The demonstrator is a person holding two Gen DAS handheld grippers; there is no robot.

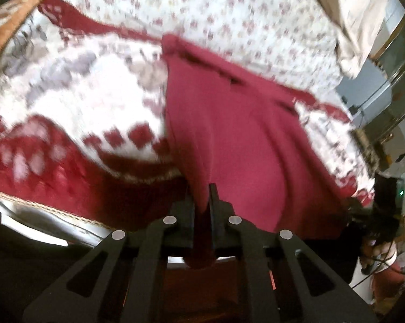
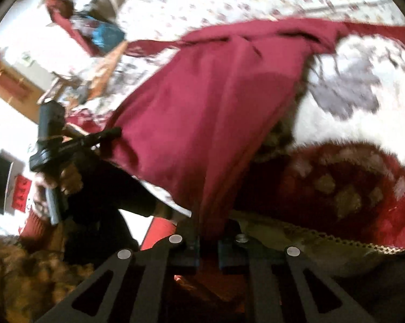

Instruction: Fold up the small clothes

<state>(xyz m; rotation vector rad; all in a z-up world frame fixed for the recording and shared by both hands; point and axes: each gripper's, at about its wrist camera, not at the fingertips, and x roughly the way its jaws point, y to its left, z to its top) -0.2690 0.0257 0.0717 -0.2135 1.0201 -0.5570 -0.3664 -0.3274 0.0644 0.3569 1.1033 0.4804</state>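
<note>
Black linkage claw, silver rivets; dark sleeve.

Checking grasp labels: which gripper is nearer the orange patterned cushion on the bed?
Left. The left gripper, shut on the red garment, sits on the cushion's side of the garment; the right gripper pinches the garment's opposite edge, farther away.

Flower-print bed, red-and-white blanket

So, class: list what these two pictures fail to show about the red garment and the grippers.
- Red garment: which kind, motion blur, both views.
- Its near edge: hidden inside the left gripper and right gripper.
- Bedspread pattern: smeared, left view.
</note>
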